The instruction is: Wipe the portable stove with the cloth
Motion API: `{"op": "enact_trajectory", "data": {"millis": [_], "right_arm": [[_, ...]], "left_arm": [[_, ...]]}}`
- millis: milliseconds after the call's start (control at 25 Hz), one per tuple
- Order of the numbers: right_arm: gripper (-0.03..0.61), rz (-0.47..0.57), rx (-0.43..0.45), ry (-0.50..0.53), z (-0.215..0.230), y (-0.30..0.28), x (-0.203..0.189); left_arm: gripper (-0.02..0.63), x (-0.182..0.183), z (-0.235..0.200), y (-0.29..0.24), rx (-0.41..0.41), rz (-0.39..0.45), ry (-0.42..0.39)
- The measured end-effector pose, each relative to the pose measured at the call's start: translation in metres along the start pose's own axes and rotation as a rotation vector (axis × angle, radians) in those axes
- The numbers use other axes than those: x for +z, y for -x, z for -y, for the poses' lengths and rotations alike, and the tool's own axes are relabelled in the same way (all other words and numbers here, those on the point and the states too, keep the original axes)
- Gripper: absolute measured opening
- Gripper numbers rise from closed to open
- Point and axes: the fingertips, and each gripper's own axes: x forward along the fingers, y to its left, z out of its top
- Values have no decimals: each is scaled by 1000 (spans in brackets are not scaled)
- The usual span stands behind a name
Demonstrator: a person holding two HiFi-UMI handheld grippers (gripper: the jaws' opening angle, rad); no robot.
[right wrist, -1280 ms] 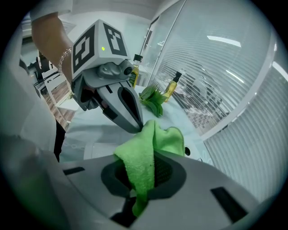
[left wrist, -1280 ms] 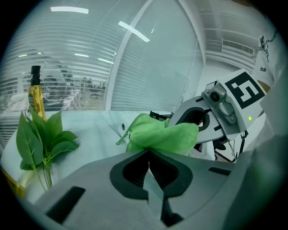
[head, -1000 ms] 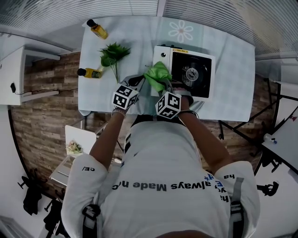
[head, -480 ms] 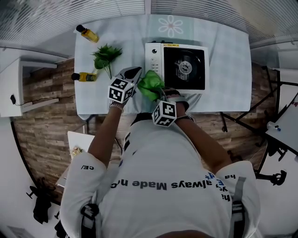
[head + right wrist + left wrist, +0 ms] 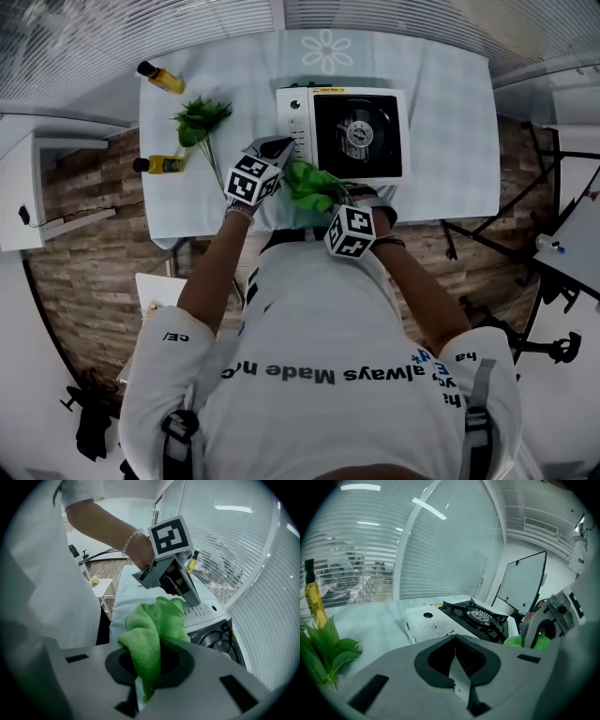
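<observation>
Over by the left edge of the bench (image 5: 441, 103) stand two oil bottles (image 5: 161, 78) and a leafy sprig (image 5: 197, 122), well clear of the work. The left claw (image 5: 274, 147) is closed on nothing, its tip at the near left corner of the portable stove (image 5: 342, 131). Just right of it the green cloth (image 5: 307, 183) sits bunched in the right claw (image 5: 335, 200), pinched tight, by the bench's near edge. The stove lies straight ahead of that claw, its long axis parallel to the near edge. I can't tell whether the cloth touches it.
</observation>
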Motion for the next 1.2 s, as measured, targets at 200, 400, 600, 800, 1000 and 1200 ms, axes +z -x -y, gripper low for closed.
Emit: {"op": "enact_trajectory", "data": {"millis": [200,400,600,800,1000,1200], "right_arm": [[23,-6,77,-24,8,10,-20],[23,-7,159,-79,18,16,-36],[23,-8,203,-195,35,28,-62],[23,-2,227,-281,43,38,-90],[23,-20,238,-366,48,51,-112],[23,-46,217,-422,56,63,-141]], "left_arm": [[12,-2,4,-5,3,-32,-18],[12,-2,4,-7,18,-40,-30],[11,-1,4,-6,9,-18,0],[11,-2,6,-7,34,-53,-43],[12,-2,6,-7,43,-69,-43],[11,-2,7,-8,41,-82,-50]]}}
